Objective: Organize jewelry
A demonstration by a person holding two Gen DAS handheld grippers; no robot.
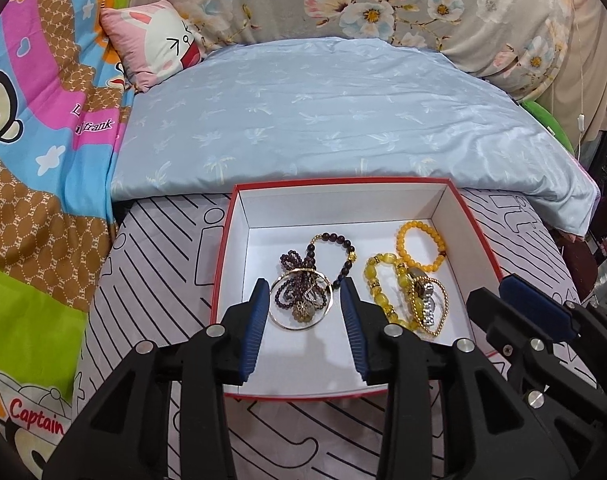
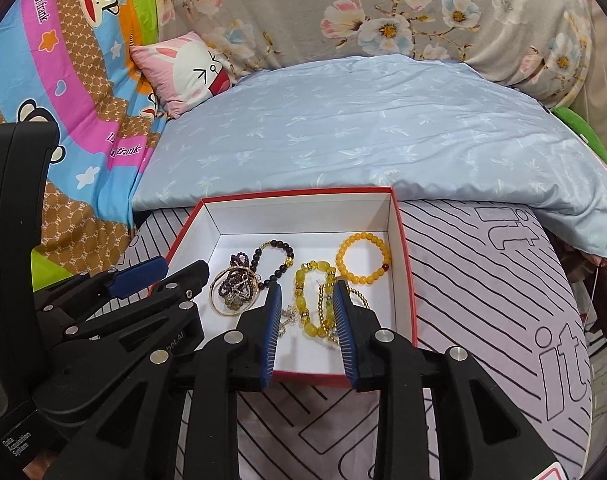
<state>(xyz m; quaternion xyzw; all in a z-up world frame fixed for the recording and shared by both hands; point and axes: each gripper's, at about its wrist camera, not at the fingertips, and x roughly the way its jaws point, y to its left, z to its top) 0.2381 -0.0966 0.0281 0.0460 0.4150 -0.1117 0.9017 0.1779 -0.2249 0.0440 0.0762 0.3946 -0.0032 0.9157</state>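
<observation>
Both the left gripper [image 1: 303, 292] and right gripper [image 2: 306, 294] stood apart, empty, above bracelets lying in the red box [image 1: 223, 248].

Hidden and cut-off parts around your jewelry box

Your left gripper [image 1: 303, 292] covers the red box's [image 1: 345, 182] near rim at lower centre, your right gripper [image 2: 306, 294] overlaps the gold bead bracelet [image 2: 327, 312], and the tangled dark beads [image 1: 299, 296] are too small to separate.
</observation>
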